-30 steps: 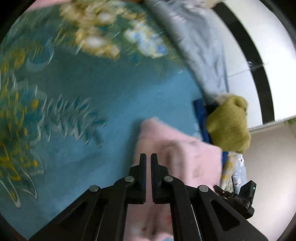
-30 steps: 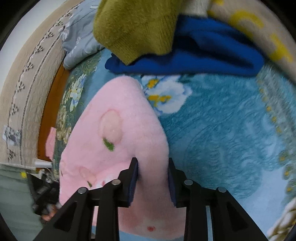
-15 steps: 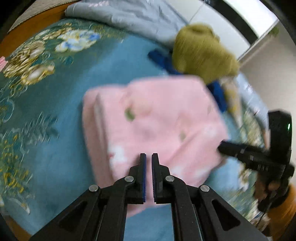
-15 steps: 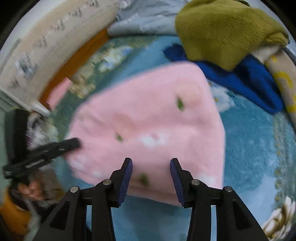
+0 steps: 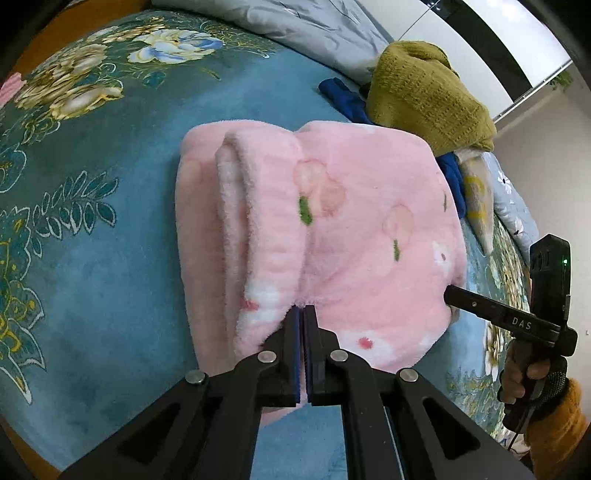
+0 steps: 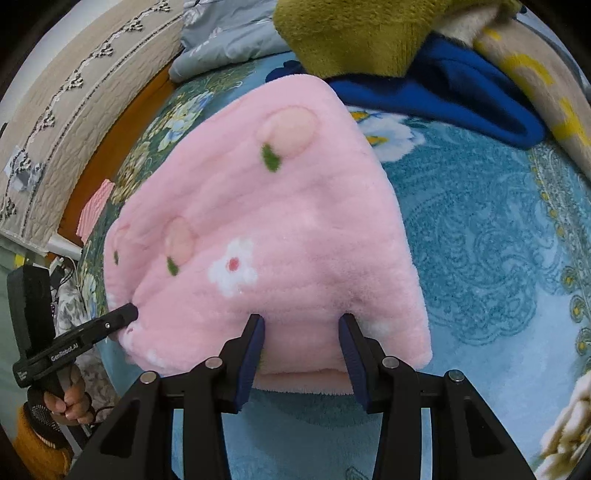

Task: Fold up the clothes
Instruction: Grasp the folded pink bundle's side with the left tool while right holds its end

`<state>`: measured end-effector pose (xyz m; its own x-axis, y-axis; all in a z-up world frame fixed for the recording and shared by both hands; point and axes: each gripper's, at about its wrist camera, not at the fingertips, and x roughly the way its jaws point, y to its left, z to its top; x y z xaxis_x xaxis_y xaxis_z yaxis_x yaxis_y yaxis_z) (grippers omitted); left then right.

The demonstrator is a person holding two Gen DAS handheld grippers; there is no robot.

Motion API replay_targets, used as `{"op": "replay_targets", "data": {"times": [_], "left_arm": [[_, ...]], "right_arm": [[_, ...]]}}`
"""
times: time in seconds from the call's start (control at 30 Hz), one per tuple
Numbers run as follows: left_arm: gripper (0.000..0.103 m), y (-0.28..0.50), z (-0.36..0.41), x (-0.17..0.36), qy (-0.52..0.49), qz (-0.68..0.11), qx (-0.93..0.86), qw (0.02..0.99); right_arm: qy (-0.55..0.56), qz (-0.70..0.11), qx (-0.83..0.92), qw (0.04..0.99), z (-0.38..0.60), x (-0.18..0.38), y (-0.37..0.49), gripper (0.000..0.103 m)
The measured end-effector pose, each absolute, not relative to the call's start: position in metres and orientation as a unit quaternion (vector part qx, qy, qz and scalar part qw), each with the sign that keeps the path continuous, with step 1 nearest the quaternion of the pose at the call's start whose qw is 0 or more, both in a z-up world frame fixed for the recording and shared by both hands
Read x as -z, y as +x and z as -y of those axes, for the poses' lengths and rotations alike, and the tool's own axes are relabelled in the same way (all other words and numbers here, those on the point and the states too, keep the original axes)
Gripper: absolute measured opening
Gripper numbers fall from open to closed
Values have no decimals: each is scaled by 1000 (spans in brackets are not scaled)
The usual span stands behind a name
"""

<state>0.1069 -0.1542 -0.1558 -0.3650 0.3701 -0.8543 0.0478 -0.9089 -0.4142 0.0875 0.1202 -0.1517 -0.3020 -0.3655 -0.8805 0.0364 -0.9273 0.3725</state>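
A folded pink fleece garment (image 5: 354,229) with peach and flower prints lies on the blue floral bedspread (image 5: 92,258). My left gripper (image 5: 303,314) is shut, its tips pushed against the garment's near edge beside a rolled fold; whether cloth is pinched is unclear. My right gripper (image 6: 301,325) is open, its fingers straddling the garment's (image 6: 266,236) near edge. The right gripper also shows in the left wrist view (image 5: 448,291), touching the garment's right side. The left gripper shows in the right wrist view (image 6: 129,314) at the garment's left corner.
A pile of clothes lies behind the garment: an olive knit sweater (image 5: 424,96), a dark blue item (image 6: 443,96) and a beige one with yellow print (image 6: 535,85). A grey quilt (image 5: 303,33) lies at the back. The bed's wooden edge (image 6: 110,122) runs left.
Both grippers have moved in to the garment's near edge. The right gripper, shut on the pink cloth a second ago, has opened. The garment now lies folded flat.
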Motion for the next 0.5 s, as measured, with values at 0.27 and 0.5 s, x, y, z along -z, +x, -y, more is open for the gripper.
{"op": "replay_targets", "data": {"times": [0.27, 0.5], "left_arm": [[12, 119, 171, 128, -526, 240, -808, 117], [61, 114, 217, 135, -509, 287, -810, 53]], "right_arm": [[560, 150, 805, 125, -124, 127, 93, 46], [529, 208, 818, 91, -159, 120, 73, 65]]}}
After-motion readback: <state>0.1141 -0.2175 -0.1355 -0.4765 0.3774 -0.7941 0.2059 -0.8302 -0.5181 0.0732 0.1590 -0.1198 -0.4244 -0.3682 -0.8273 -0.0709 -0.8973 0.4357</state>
